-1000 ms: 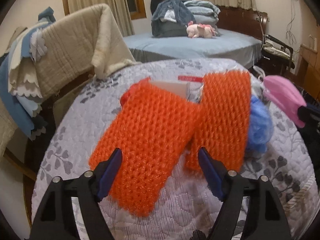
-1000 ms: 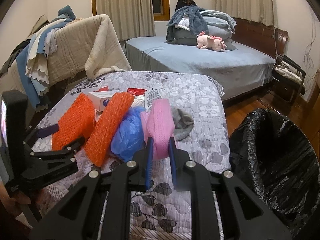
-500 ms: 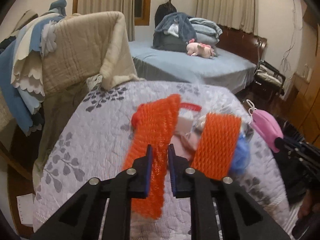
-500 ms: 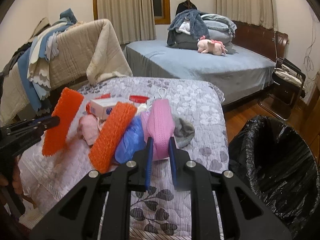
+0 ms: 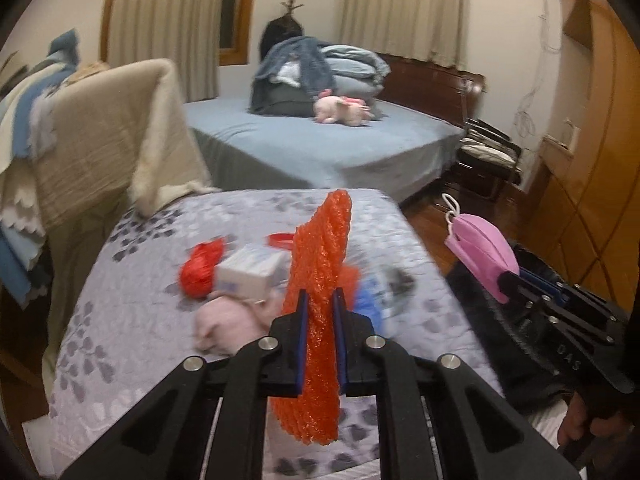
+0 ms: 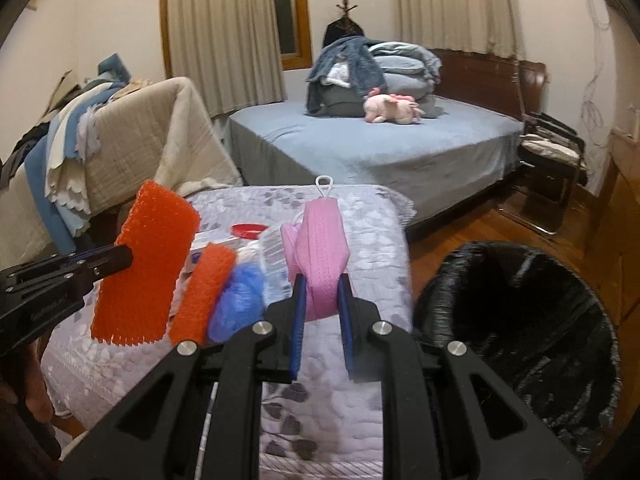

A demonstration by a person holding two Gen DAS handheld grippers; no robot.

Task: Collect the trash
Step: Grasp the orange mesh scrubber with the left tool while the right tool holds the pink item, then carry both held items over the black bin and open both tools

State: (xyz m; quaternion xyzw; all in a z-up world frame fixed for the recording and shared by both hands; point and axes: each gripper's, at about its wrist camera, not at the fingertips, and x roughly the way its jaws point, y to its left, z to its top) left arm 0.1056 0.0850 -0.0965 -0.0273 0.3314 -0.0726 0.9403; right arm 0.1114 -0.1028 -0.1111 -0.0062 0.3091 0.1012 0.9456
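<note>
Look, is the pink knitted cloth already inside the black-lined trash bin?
No, the pink knitted cloth is pinched in the right gripper above the quilt, beside the black-lined trash bin, not in it.

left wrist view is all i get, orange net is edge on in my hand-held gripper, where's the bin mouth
Observer: The black-lined bin stands on the floor to the right of the table, with its mouth open upward. The right hand-held gripper, shut on the pink mask, is just to the left of it.
Operator: anything in it
Observer: Only black liner shows in the visible part, and it is blurred.
Operator: is there another orange net on the table
Observer: Yes. A second orange net lies against a blue bundle, to the right of the orange net that your left hand-held gripper grips.
</note>
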